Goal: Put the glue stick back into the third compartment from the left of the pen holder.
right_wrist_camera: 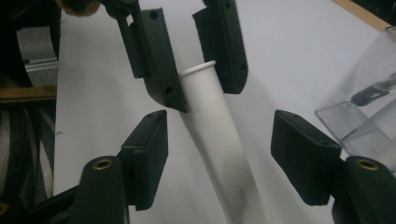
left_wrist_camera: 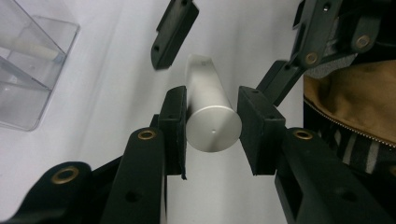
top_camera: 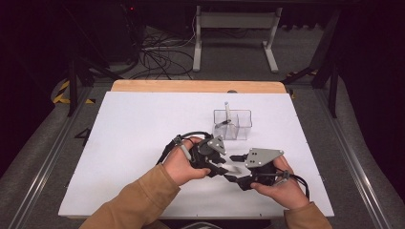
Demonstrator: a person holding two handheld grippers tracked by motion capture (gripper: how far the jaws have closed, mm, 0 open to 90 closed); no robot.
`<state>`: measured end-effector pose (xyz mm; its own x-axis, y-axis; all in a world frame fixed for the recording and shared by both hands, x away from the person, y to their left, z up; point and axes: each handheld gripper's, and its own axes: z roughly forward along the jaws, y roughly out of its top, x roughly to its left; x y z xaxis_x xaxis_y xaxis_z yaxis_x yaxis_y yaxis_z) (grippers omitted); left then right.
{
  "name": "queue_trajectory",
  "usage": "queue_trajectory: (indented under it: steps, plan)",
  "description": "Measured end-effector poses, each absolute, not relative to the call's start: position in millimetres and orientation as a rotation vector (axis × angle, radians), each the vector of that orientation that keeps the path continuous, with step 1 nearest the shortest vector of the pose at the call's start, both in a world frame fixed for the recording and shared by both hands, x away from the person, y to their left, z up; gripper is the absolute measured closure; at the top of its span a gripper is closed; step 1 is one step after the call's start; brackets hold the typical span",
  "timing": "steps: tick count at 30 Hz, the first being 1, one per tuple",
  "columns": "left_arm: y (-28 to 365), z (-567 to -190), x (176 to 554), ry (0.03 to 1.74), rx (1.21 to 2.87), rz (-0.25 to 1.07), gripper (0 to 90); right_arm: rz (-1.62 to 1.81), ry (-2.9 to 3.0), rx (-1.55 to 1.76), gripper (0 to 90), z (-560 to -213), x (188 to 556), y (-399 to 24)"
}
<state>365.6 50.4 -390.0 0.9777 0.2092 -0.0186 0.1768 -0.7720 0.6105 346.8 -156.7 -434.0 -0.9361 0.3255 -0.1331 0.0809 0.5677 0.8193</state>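
The left gripper (top_camera: 220,168) had its jaws drawn in narrow on a white plastic tube (left_wrist_camera: 210,107), one black pad pressed against each side of the tube near its flat closed end, as the left gripper view showed. That round end cap faced the camera there, smooth and matt with a tiny dimple at its centre, and the tube ran away from it above the white table (top_camera: 138,129). In the high view the tube (top_camera: 232,168) lay between the two grippers, near the front middle of the table and close in front of the person. The right gripper (top_camera: 239,168) had its jaws standing wide, one on each side of the tube with a clear gap on both sides, so neither pad touched it. In the right gripper view the tube (right_wrist_camera: 219,140) was a long straight white cylinder with a slightly flared rim at its far end, a faint ring below that rim and small grey print near the bottom edge. A clear plastic organiser box (top_camera: 232,125) stood farther back on the table, well apart from both grippers, with a white pen-like thing (top_camera: 228,112) upright in it.
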Motion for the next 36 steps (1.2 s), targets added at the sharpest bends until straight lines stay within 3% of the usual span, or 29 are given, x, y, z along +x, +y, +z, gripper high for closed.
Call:
queue_trajectory:
  steps: [4,10,21,22,24,27,31,36]
  plan:
    - [49.6,-390.1,364.5,0.265,2.471,0.067,65.0,1.257,2.553,0.293,42.7,-438.7,347.5,-150.8]
    - [48.9,-391.8,365.5,0.272,2.471,0.072,64.9,1.220,2.555,0.240,59.7,-439.4,348.1,-148.6]
    - [52.0,-390.6,364.8,0.282,2.420,0.063,64.0,1.204,2.579,0.167,68.1,-439.4,346.1,-145.6]
    - [53.2,-389.8,364.3,0.288,2.408,0.077,61.4,1.210,2.570,0.171,68.2,-438.5,346.1,-145.8]
    - [56.3,-388.0,363.1,0.314,2.380,0.102,45.3,1.199,2.567,0.175,68.2,-437.0,346.9,-147.4]
    - [64.6,-384.2,360.9,0.349,2.316,0.165,30.3,1.214,2.552,0.210,68.3,-432.9,347.8,-151.9]
    - [79.6,-381.9,357.7,0.394,2.249,0.236,23.9,1.294,2.504,0.292,68.2,-422.7,348.9,-160.4]
    - [98.0,-384.5,354.3,0.446,2.175,0.298,22.4,1.413,2.395,0.448,68.2,-410.5,351.3,-170.6]
